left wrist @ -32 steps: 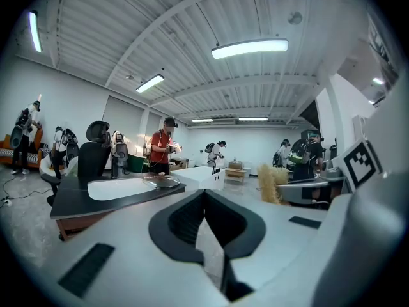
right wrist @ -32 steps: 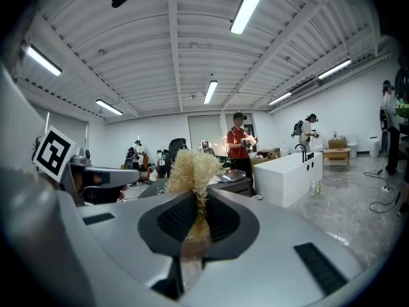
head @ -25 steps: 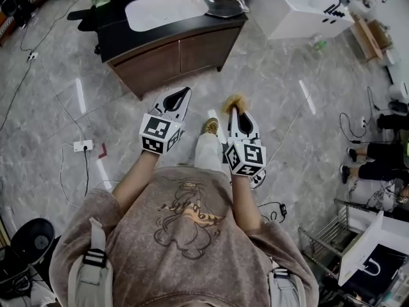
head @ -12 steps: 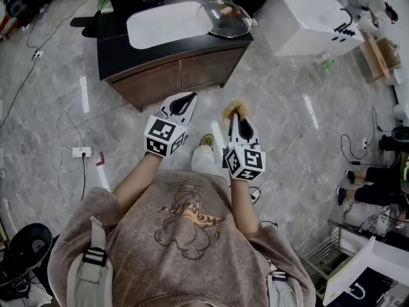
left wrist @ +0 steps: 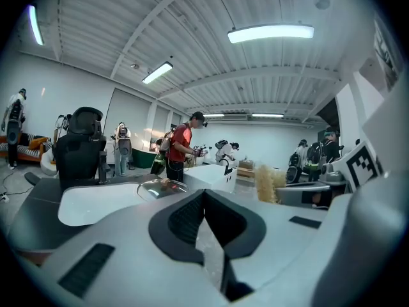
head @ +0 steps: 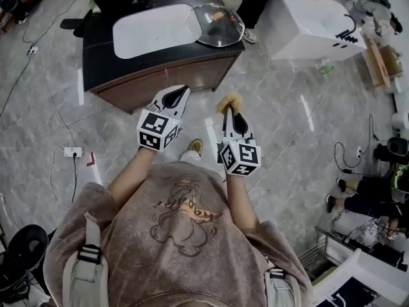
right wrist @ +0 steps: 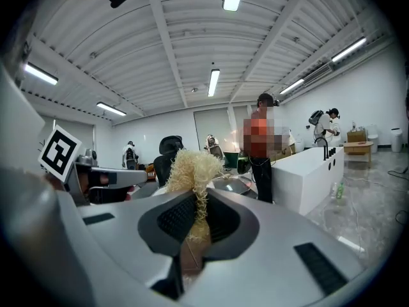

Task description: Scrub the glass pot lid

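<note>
The glass pot lid (head: 215, 24) lies dome up at the right end of a dark-topped bench (head: 96, 53), right against the end of a white basin (head: 150, 29) set into the top. Whether its rim rests on the basin's edge I cannot tell. The person stands back from the bench on a grey marble floor (head: 281, 114) and holds both grippers out in front, well apart from the lid and roughly level. The left gripper (head: 181, 89) has its jaws pressed together with nothing between them. Its own view shows the dark pads (left wrist: 192, 217) meeting in a thin line, with the lid (left wrist: 163, 187) low on the bench beyond. The right gripper (head: 233, 110) is clamped on a straw-coloured scrubber (head: 230, 101), a tuft of pale, frizzy fibres. The scrubber's narrow stem is pinched between the pads and its bushy head (right wrist: 192, 168) stands out past the jaw tips. The two grippers are side by side and do not touch. Each shows in the other's view, the left one (right wrist: 102, 178) at the edge of the right gripper view. A white counter (head: 307, 18) stands to the right of the bench, and another person's legs (head: 255, 2) are between the two, just beside the lid's end of the bench.
</note>
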The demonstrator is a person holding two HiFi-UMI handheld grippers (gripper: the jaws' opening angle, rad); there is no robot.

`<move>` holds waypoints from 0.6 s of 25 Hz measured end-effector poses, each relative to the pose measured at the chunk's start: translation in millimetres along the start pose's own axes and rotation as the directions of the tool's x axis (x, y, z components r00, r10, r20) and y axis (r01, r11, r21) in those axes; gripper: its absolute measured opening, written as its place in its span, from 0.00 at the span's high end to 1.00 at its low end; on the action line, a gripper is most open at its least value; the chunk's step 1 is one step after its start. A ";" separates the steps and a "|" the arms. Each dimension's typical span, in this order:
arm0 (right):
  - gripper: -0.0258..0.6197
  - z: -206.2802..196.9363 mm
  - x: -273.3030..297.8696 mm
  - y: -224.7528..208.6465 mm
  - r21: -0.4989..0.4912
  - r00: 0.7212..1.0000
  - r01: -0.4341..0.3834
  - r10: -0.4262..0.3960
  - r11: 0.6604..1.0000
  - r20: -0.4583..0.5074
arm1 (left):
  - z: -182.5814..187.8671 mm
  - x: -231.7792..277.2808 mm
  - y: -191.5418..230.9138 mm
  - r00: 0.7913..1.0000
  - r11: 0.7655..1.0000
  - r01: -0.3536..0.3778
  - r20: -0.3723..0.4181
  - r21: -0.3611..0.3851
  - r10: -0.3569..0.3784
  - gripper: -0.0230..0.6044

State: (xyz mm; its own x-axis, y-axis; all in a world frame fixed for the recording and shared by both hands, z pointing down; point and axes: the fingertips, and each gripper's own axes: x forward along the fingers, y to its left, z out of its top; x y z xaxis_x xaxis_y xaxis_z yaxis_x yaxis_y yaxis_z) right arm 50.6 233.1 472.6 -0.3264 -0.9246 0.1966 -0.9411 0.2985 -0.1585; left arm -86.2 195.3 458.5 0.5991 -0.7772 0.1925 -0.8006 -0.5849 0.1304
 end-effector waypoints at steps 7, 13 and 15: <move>0.90 12.3 41.5 -37.9 -0.008 0.998 -0.060 0.060 0.998 -0.020 | 13.7 60.4 8.1 0.999 0.999 -0.039 0.004 -0.009 0.039 0.94; 0.90 18.5 70.6 -64.7 0.006 0.996 -0.080 0.081 0.997 -0.023 | 23.3 87.6 14.8 0.997 0.997 -0.072 0.014 -0.024 0.073 0.94; 0.90 20.8 80.7 -71.4 0.016 0.997 -0.078 0.079 0.997 -0.018 | 24.4 92.4 20.2 0.996 0.996 -0.087 0.012 -0.020 0.087 0.94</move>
State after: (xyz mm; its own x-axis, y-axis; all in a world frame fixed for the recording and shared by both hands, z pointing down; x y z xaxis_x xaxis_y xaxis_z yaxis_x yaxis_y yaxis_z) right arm 93.3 132.2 479.7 -0.4011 -0.8937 0.2012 -0.9111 0.3662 -0.1893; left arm -46.7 106.0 455.2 0.5275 -0.8277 0.1915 -0.8495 -0.5107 0.1326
